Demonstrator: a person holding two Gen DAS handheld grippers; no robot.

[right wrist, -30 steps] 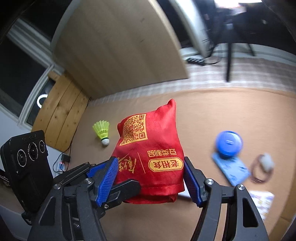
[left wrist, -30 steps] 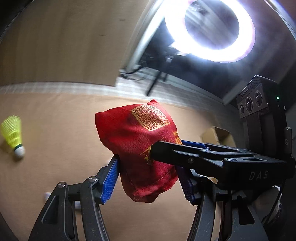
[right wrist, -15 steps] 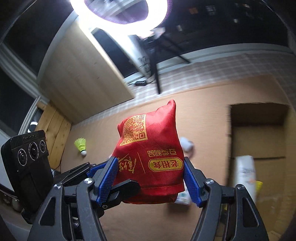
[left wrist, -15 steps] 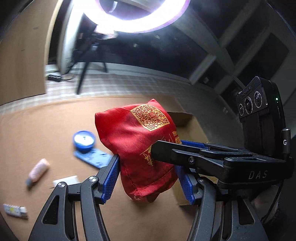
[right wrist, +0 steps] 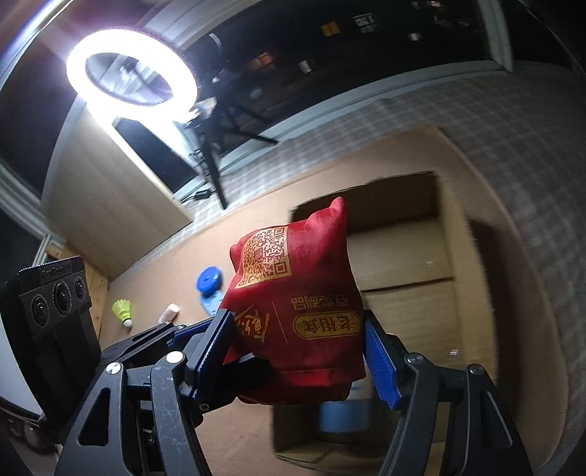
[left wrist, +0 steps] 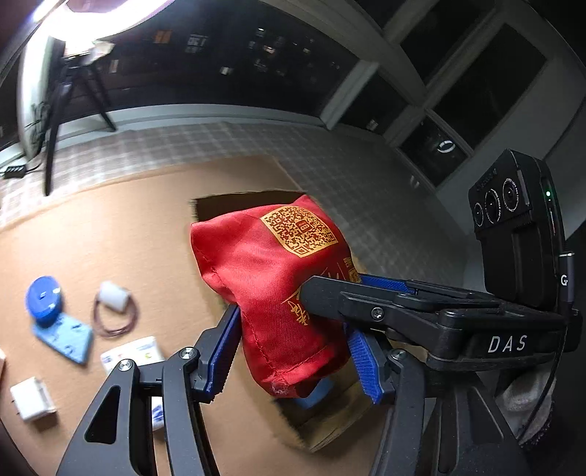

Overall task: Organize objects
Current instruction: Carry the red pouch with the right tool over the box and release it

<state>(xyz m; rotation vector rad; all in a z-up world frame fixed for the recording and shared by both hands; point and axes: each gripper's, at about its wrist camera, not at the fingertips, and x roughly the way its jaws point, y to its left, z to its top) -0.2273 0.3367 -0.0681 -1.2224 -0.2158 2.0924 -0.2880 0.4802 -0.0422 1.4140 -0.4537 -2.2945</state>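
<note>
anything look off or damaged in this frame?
Minor only: the red pouch, pinched by both the left gripper and the right gripper, has a frayed, whitish bottom corner in the left wrist view. Left jaws are closing on it. Nothing spilled.

Red fabric pouch (left wrist: 278, 293), gold QR code and gold lettering, pressed between the blue pads of the left gripper (left wrist: 298, 351), whose jaws are closing; the right gripper (left wrist: 362, 289) also clamps it from the right. Cardboard box (left wrist: 329, 421) below the pouch, blue item inside. Brown mat (left wrist: 110, 227): blue round case (left wrist: 44, 298), white reel with looped cord (left wrist: 113, 305), 1 white box (left wrist: 33, 399), printed packet (left wrist: 133, 355). Ring light (left wrist: 102, 18) on tripod, upper left.
</note>
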